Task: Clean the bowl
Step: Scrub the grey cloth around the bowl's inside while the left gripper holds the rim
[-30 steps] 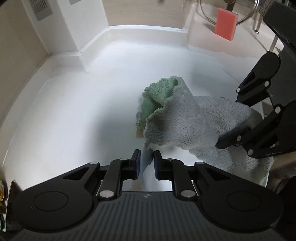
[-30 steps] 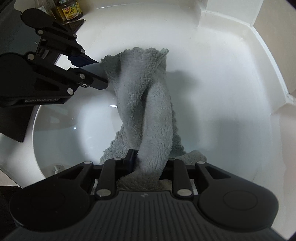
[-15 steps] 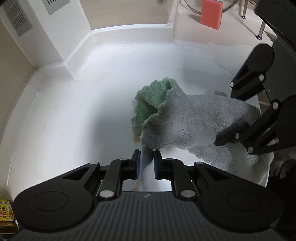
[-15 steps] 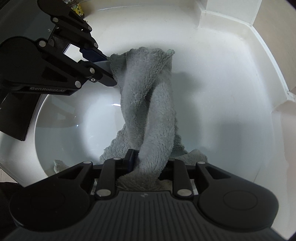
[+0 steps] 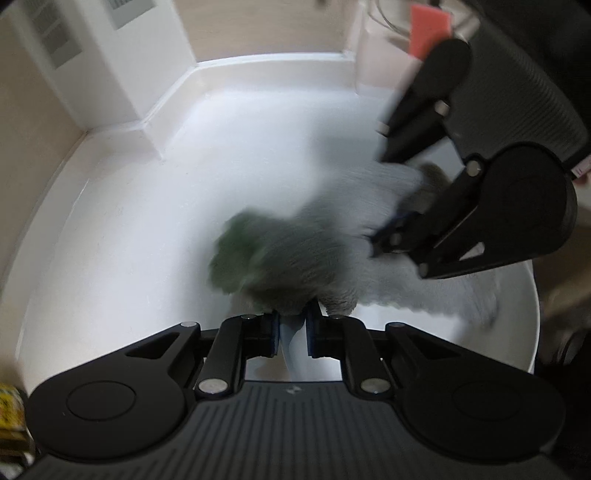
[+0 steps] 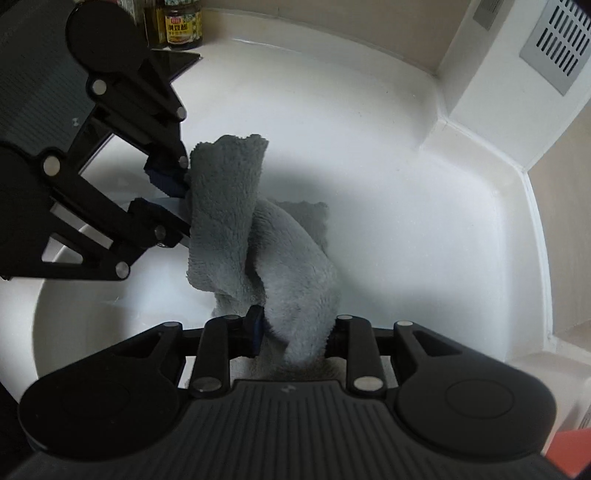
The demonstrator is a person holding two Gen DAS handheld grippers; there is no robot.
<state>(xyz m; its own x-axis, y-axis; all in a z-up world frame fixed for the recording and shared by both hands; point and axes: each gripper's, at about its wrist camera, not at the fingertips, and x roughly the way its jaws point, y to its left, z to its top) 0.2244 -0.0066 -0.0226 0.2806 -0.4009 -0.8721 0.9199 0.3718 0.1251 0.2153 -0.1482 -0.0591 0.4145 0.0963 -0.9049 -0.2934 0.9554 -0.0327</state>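
Observation:
A white bowl sits tilted on the counter, and my left gripper has its blue pads on the near rim, jaws closing on it. A fluffy cloth, grey with a green side, lies in the bowl, blurred by motion. My right gripper comes in from the right, its jaws closing on a bunched fold of it. In the right wrist view the cloth runs twisted from the right gripper up to the left gripper, which pinches the far rim of the bowl.
The white counter has a raised back edge and a boxed wall corner. A pink sponge stands at the back right. Sauce jars and a dark glass panel are behind the left gripper. A vent grille is on the wall.
The right gripper has swung across the bowl with the cloth. The cloth is now bunched close to the left gripper's pads. The left gripper stays on the rim.

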